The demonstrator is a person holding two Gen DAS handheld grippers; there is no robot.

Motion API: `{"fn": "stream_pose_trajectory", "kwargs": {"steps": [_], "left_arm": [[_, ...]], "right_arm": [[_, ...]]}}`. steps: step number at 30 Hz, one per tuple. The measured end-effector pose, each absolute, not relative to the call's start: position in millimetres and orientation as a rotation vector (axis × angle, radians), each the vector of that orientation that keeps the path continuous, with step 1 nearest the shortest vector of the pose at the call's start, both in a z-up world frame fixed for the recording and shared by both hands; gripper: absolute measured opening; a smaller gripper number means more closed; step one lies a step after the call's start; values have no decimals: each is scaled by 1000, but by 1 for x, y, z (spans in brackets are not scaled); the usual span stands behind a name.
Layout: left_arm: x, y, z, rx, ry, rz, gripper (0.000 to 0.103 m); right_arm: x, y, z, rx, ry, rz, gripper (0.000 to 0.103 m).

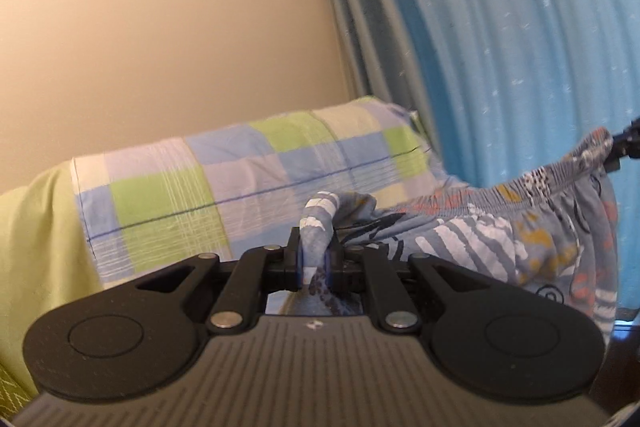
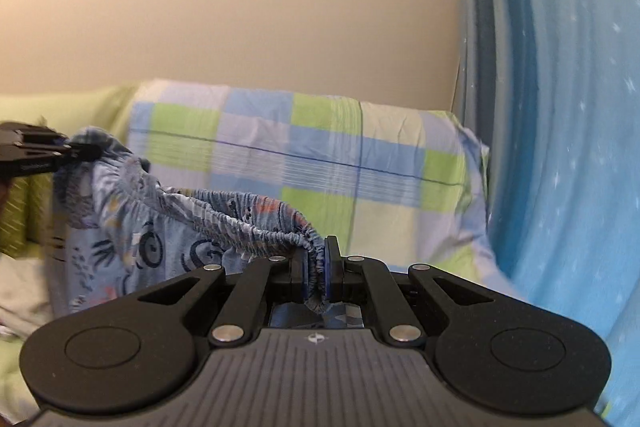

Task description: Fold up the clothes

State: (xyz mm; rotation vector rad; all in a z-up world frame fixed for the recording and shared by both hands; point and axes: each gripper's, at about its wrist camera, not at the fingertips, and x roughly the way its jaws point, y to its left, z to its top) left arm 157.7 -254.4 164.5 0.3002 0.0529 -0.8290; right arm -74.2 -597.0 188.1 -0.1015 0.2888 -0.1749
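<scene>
L gripper is clamped on one end of the patterned blue shorts, R gripper pinched tight on the elastic waistband at the other end. Shorts hang stretched btwn the two, held up off the bed. Far behind: checked pillow against beige wall, blue curtain at right.

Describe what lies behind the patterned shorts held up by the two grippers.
Behind the patterned shorts lies a checked pillow, then a beige wall and blue curtain. The hanging cloth hides whatever lies lower.
</scene>
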Motion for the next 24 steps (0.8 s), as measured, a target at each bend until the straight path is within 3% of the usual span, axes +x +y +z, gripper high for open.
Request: {"fn": "stream_pose_trajectory", "kwargs": {"steps": [6, 9, 10, 14, 16, 19, 24], "left_arm": [[286, -321, 52, 356, 234, -735, 15], [344, -343, -20, 429, 345, -648, 18], [359, -347, -42, 449, 386, -616, 19], [381, -332, -79, 429, 480, -573, 29], [371, -320, -79, 414, 469, -598, 40], [347, -303, -72, 393, 486, -650, 41], [307, -278, -66, 360, 555, -698, 54]], "right_arm": [[106, -643, 78, -31, 492, -186, 7], [177, -645, 0, 35, 607, -139, 14], [189, -647, -21, 59, 639, -137, 23], [169, -656, -61, 159, 613, -147, 29], [141, -662, -68, 200, 571, -159, 41], [86, -686, -64, 265, 511, -201, 48], [0, -713, -77, 306, 555, -246, 48]]}}
